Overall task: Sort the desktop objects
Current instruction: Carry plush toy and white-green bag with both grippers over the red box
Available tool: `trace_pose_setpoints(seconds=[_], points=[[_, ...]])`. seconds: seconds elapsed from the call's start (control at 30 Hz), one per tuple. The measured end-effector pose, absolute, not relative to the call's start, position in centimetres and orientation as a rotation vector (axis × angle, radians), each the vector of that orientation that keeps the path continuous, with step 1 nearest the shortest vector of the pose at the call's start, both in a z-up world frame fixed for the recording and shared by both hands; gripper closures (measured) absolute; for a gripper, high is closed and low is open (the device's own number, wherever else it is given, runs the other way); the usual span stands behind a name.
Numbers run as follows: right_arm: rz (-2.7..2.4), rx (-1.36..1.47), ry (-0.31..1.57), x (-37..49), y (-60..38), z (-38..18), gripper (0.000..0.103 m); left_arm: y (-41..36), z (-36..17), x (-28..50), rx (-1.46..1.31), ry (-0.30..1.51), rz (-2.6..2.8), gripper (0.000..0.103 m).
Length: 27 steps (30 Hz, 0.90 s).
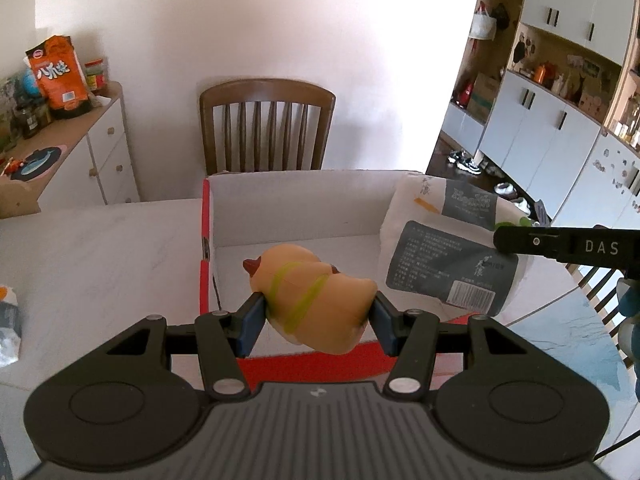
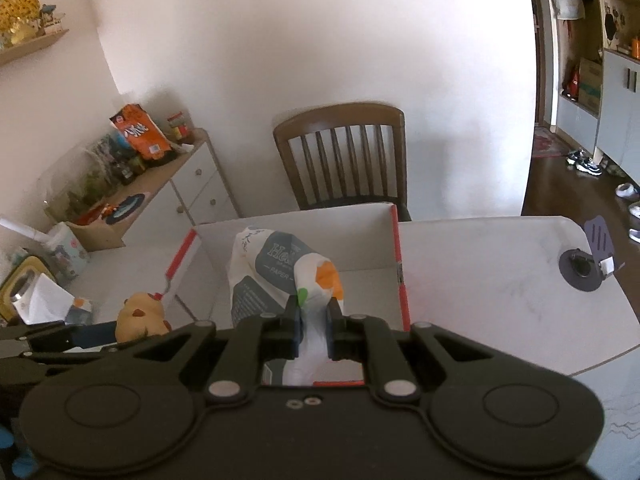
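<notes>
Gripping a tan toy chick (image 1: 316,300) at half spread, left gripper (image 1: 318,318) hangs over the red-edged box (image 1: 206,248); right gripper (image 2: 314,328), pinched nearly closed, holds a tissue pack (image 2: 276,276) above it.

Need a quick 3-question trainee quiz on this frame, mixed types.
1. True or false: the left hand-held gripper is empty.
2. What does the right hand-held gripper pinch? A) tissue pack B) chair C) jar
3. Fill in: both items hang over the open ___.

Key:
1. False; it clamps the toy.
2. A, the tissue pack, by its wrapper.
3. box.
</notes>
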State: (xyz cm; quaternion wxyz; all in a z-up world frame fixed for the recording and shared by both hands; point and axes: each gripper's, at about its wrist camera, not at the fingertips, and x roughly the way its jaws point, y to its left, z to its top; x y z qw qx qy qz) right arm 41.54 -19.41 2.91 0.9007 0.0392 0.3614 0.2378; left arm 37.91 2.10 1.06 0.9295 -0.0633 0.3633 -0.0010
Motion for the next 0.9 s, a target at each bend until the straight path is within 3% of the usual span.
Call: trace_pose_setpoints(seconds=[0.9], points=[[0.431,-0.07,0.8,45.4,-14.2,-2.0,0.091,1.7,-3.6,46.1,0.004,0.866,-0.046,0.048]])
